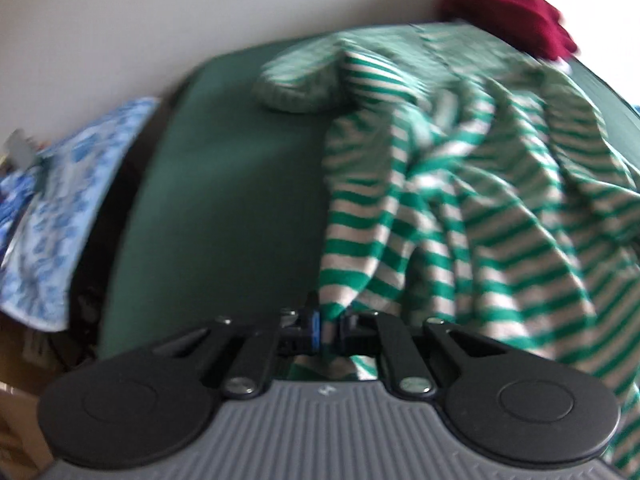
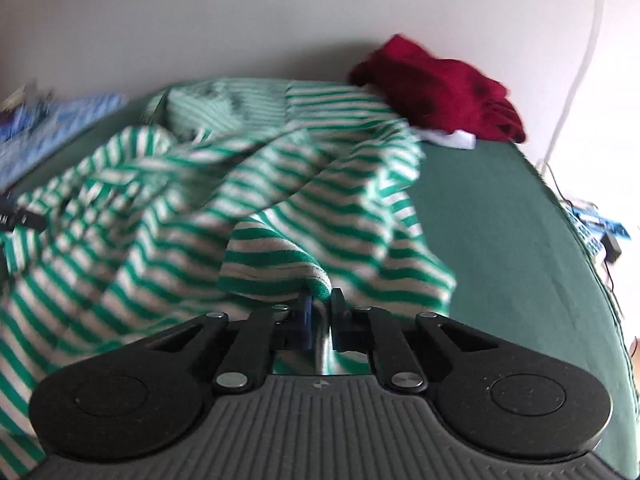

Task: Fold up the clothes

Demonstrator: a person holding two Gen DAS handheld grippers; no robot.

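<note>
A dark green surface (image 1: 224, 184), probably a covered counter or a mattress though the views do not settle which, runs away toward a pale wall (image 1: 160, 20). Most of its right and far part is taken by the green-and-white striped knit top (image 1: 480, 216), which lies rumpled in long ridges, not flat and not folded; one sleeve (image 1: 304, 80) trails off to the far left with its ribbed cuff resting on the bare green. At the far right edge, just behind the striped top, sits a heaped dark red garment (image 2: 436, 88) with a scrap of white cloth (image 2: 452, 138) under its near side. A blue-and-white patterned cloth (image 1: 68, 208) hangs off the left edge.

Both tongs are closed on the striped top. The left tongs (image 1: 329, 326) pinch a near edge of it, the fabric pulled up into a peak between the pads. The right tongs (image 2: 320, 312) grip a green-trimmed hem or edge likewise, with cloth bunched into the narrow gap.

Judging by the two pinched edges and the creases fanning from them, the step in hand is moving the top by its near edge, either spreading it out flat or carrying that edge over as a fold; the blur suggests motion but does not show which. Either way, the next move calls for keeping both grips tensioned evenly so the knit lies smooth.
</note>
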